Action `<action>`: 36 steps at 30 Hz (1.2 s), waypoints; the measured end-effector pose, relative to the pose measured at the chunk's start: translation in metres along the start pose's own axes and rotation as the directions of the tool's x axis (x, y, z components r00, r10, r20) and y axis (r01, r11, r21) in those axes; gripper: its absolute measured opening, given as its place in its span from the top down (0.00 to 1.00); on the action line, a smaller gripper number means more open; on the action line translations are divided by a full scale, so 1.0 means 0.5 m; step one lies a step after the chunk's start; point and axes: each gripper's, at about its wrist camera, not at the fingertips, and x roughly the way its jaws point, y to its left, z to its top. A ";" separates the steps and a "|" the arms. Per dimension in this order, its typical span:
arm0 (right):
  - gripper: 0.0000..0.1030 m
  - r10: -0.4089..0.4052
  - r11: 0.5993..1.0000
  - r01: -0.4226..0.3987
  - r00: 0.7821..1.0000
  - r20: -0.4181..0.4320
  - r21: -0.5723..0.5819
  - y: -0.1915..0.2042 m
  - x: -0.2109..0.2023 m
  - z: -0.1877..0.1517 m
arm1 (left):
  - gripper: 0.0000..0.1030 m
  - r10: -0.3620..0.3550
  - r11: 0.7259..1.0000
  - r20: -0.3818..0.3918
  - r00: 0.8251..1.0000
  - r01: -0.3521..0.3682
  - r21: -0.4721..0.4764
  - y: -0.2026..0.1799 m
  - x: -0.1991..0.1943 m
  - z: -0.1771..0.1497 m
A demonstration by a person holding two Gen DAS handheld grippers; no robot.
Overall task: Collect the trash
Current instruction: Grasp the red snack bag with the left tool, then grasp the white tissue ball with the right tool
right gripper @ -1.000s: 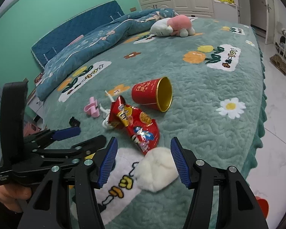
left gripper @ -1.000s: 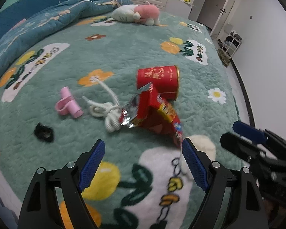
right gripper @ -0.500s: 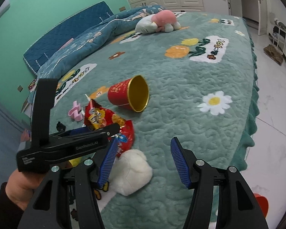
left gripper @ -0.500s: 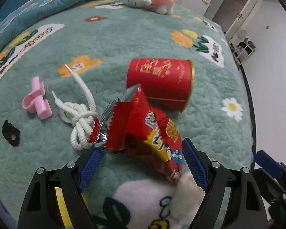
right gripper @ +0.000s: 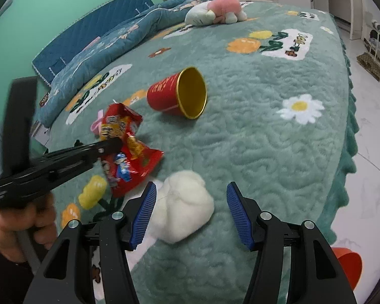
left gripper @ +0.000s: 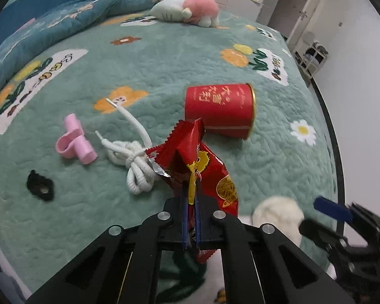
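Left gripper point(left gripper: 190, 217) jaws just clamped onto red snack wrapper point(left gripper: 202, 162) on bed point(left gripper: 164, 58) | right gripper point(right gripper: 190, 212) jaws released, straddling white wad point(right gripper: 187, 210) | red cup point(right gripper: 177, 96) uncollected | mostly ahead.

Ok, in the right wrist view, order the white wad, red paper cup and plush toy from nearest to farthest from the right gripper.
1. White wad: just ahead of the open right gripper, toward its left pad.
2. Red paper cup: on its side, mid-bed.
3. Plush toy: far end, by the bunched quilt.
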 end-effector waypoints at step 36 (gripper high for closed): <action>0.82 0.024 0.995 -0.021 0.999 0.025 -0.093 0.038 -0.045 -0.025 | 0.95 0.036 0.998 0.035 0.999 -0.037 0.055 -0.032 -0.101 -0.066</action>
